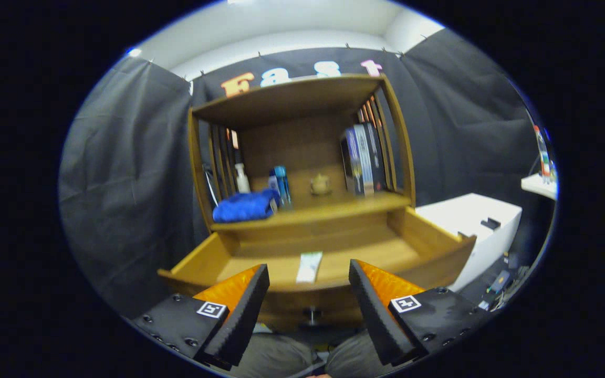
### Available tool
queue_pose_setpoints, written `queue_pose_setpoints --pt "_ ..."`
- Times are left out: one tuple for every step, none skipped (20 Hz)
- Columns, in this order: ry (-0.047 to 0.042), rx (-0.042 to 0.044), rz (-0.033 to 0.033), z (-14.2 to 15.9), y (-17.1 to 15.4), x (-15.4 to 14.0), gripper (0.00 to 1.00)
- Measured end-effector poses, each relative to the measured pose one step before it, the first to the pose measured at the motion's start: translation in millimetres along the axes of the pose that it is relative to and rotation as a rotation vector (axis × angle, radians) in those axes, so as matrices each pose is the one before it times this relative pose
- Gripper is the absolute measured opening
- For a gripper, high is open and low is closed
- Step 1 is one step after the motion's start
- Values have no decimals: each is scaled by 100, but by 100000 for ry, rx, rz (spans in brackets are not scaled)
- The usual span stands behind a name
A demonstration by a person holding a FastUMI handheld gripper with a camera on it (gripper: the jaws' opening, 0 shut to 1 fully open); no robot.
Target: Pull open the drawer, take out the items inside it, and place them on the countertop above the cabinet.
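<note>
Drawer [260, 262] already pulled open; white tube [309, 266] lies flat inside near front wall. Gripper [309, 294] fingers wide apart, empty, above drawer front. We should lower straight over tube, straddle its narrow sides, then close gently.

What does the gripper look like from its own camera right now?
The gripper has two wedge-shaped jaws with ribbed inner faces, each on a screw-studded block bearing a square printed tag. They stand open over the drawer front, a tube just ahead.
</note>
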State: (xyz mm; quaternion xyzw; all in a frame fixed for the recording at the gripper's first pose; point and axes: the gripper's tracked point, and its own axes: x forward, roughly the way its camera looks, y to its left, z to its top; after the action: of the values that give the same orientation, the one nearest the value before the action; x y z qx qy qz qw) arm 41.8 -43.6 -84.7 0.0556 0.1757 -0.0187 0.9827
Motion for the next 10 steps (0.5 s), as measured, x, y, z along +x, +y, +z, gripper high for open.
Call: queue_pose_setpoints --pt "1148 -3140 -2163 1890 -473 1045 98" --pt "713 -1516 640 1721 435 1510 98" --pt "-349 317 3286 1745 1110 2124 98" --pt "2109 1040 2172 966 976 2128 98" --pt "3538 -36 904 217 444 2067 99" --pt "5918 -908 -1292 -737 74 2149 99" --pt "8233 -74 -2081 -1596 -284 1854 99" --pt "9571 1844 -3246 -1664 -390 2094 99" --pt "10611 3037 -782 -2274 205 1815 99" --pt "8805 3294 1319 -1705 870 1630 99"
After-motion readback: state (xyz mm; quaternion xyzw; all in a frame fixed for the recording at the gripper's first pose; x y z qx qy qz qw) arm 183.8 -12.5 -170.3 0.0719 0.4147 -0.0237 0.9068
